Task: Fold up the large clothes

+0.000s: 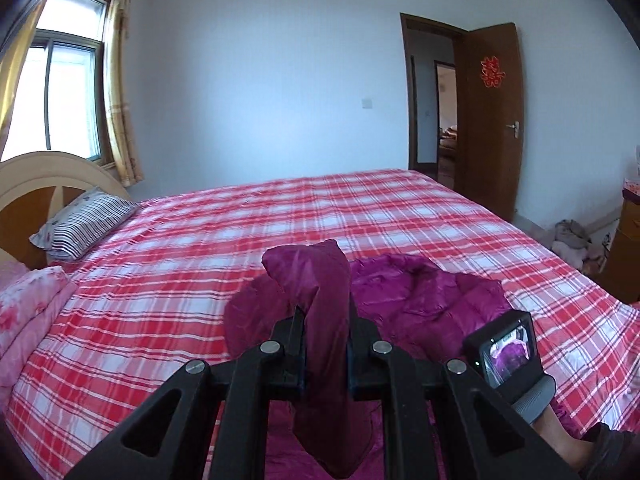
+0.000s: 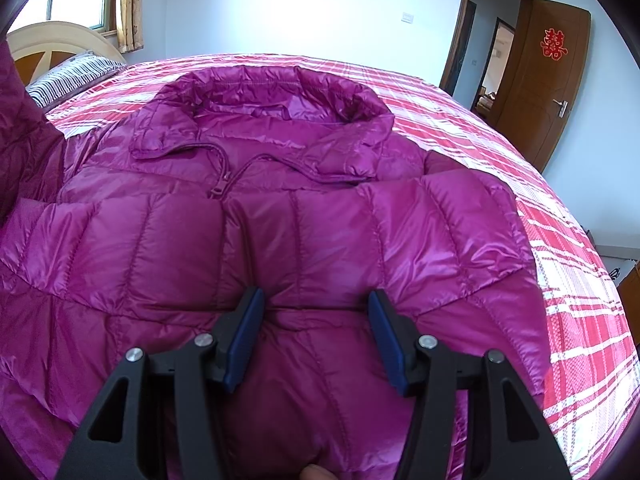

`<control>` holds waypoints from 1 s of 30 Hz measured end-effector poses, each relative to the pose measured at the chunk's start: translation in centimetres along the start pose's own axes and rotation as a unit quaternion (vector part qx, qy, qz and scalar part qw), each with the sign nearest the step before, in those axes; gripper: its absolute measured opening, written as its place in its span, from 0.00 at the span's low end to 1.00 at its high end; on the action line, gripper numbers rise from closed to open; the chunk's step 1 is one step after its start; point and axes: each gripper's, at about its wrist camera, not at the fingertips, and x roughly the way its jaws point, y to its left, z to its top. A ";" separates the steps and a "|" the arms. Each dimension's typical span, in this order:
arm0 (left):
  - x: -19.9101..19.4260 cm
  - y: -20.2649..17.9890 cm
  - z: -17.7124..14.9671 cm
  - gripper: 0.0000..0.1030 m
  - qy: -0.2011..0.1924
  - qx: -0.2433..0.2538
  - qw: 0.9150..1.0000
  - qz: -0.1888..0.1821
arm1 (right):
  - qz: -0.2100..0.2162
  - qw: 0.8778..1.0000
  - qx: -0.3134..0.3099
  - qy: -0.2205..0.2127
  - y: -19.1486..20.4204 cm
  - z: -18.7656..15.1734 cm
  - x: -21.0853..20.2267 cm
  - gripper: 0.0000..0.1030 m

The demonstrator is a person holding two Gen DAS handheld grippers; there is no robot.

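A magenta quilted down jacket lies front up on the bed, collar toward the far side and zip partly undone. My left gripper is shut on one of its sleeves, which stands up between the pads and hangs down over the jaws. In the right wrist view that raised sleeve shows at the left edge. My right gripper stands open over the jacket's middle, with its blue pads set wide apart and their tips resting on the puffy fabric.
The bed has a red and white plaid sheet. A striped pillow and a pink folded quilt lie at the headboard end on the left. A brown door stands open at the right. A pile of clothes lies on the floor.
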 end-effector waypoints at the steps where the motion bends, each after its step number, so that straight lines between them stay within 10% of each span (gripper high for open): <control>1: 0.7 -0.6 -0.3 0.13 0.005 0.003 1.000 -0.003 | 0.000 1.000 0.000 0.000 0.0 0.0 0.0 0.57; 17: 8.8 -8.4 -6.4 0.19 0.069 0.050 0.996 -0.021 | 0.006 1.000 0.008 0.001 -0.1 0.1 0.1 0.57; 20: 7.3 -8.6 -5.8 0.37 0.045 0.060 0.997 -0.025 | 0.008 1.000 0.009 0.001 -0.2 0.0 0.0 0.57; 23: 4.6 -7.4 -4.8 0.85 -0.009 0.050 0.999 -0.020 | 0.008 1.000 0.009 0.001 -0.2 0.0 0.0 0.57; 26: 2.2 -4.8 -4.3 0.90 -0.051 0.028 0.998 -0.004 | 0.007 1.000 0.009 0.001 -0.2 0.0 0.0 0.57; 30: 4.9 -1.1 -6.3 0.90 -0.006 0.021 0.996 0.089 | 0.007 1.000 0.009 0.001 -0.2 0.0 0.0 0.57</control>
